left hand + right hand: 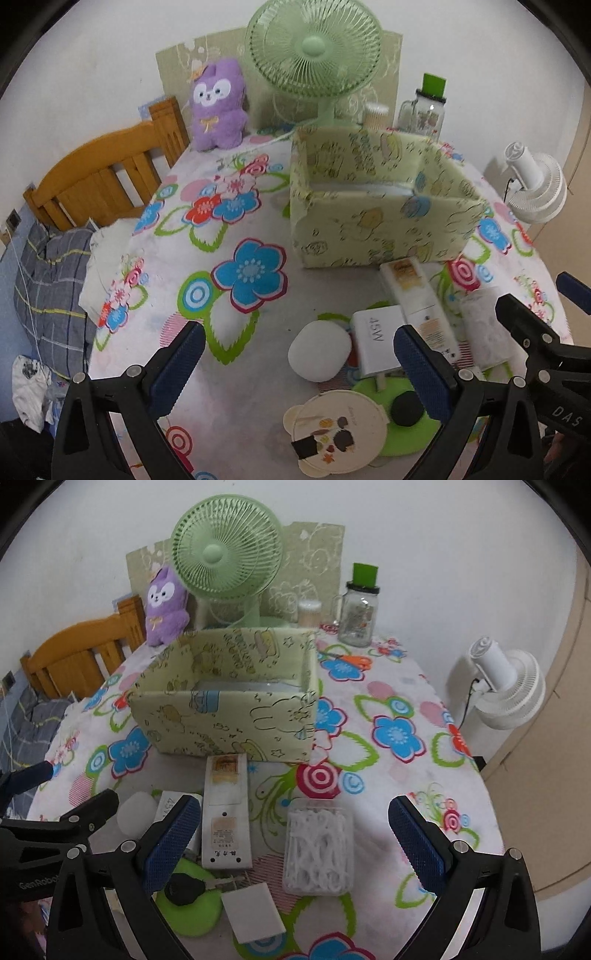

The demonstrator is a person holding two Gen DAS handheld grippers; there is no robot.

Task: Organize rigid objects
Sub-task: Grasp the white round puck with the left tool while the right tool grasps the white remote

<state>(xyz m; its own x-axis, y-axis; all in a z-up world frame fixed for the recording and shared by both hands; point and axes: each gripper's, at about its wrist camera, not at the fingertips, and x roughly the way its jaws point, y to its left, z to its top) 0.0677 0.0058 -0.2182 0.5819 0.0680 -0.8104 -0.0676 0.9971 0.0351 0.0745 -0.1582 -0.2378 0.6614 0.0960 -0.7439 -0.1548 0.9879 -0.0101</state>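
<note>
An open pale-green cartoon-print box (373,206) (229,705) stands mid-table. In front of it lie a long white remote-like case (417,302) (226,812), a white 45W charger (378,338) (168,806), a white egg-shaped object (319,349) (136,814), a clear box of white floss picks (318,851) (485,328), a round cream tin (336,432), a black key fob (406,408) (183,888) and a white card (255,912). My left gripper (299,369) is open above the egg-shaped object. My right gripper (293,849) is open around the floss box.
A green fan (314,55) (225,554), purple plush (218,107) (164,603), glass jar (423,110) (360,616), cotton swabs (375,116) and orange scissors (354,661) stand behind. A wooden bed frame (110,173) is left, a white fan (506,686) right. A green mat (192,912) lies near.
</note>
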